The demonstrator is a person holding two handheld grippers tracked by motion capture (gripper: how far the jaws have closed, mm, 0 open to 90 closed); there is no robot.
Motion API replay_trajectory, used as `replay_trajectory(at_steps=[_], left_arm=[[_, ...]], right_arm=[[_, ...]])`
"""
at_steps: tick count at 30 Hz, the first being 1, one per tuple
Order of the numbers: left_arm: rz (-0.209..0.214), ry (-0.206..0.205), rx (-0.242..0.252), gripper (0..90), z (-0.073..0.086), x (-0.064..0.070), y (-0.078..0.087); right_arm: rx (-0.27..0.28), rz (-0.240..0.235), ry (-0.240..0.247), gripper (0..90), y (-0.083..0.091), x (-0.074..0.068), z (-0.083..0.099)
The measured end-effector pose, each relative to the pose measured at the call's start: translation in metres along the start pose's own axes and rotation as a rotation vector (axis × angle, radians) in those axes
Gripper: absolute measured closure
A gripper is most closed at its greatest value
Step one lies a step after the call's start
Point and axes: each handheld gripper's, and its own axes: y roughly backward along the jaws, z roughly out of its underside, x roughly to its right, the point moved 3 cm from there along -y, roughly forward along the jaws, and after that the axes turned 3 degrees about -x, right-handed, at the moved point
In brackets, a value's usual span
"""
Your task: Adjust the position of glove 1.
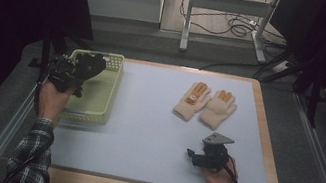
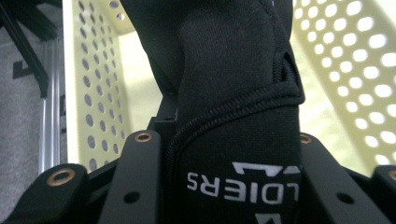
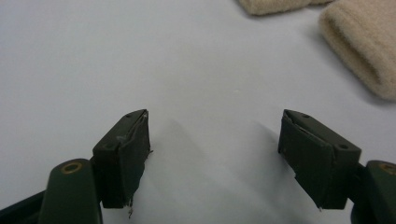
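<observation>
The right gripper (image 1: 196, 157) rested low on the pale blue-grey table mat (image 1: 146, 119), jaws spread wide and empty. Beyond it lay two cream woollen gloves (image 1: 205, 104). The left gripper (image 1: 73, 71) clamped a black fabric glove (image 2: 233, 102) above the pale yellow perforated plastic basket (image 1: 99, 95).

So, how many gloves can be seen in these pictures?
3. Two beige gloves lie side by side on the mat; one black glove is held by the left gripper over the basket. More may be hidden beneath it.
</observation>
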Motion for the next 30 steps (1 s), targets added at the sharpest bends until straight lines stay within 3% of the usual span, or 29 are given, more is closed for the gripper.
replay_trajectory(at_steps=[8, 11, 15, 21, 24, 28, 30], left_arm=[[-0.023, 0.032, -0.072, 62.5, 0.003, -0.010, -0.023], [-0.052, 0.019, -0.117, 61.9, 0.001, -0.011, -0.029], [-0.049, 0.022, -0.137, 60.6, -0.004, -0.012, -0.034], [-0.092, 0.024, -0.188, 57.0, -0.007, -0.016, -0.046], [-0.099, 0.023, -0.226, 47.2, -0.004, -0.019, -0.053], [-0.060, 0.017, -0.259, 20.9, -0.004, -0.014, -0.056], [-0.059, 0.011, -0.280, 12.7, -0.005, -0.011, -0.055]], right_arm=[[0.000, 0.000, 0.000, 24.6, 0.000, 0.000, 0.000], [0.000, 0.000, -0.001, 24.6, 0.000, 0.000, 0.000], [0.000, 0.000, -0.001, 24.6, 0.000, 0.000, 0.000], [0.000, 0.000, -0.001, 24.6, 0.000, 0.000, 0.000], [0.000, -0.001, -0.001, 24.6, 0.000, 0.000, 0.000], [0.000, -0.001, -0.001, 24.6, 0.000, 0.000, 0.000], [0.000, -0.001, -0.001, 24.6, 0.000, 0.000, 0.000]])
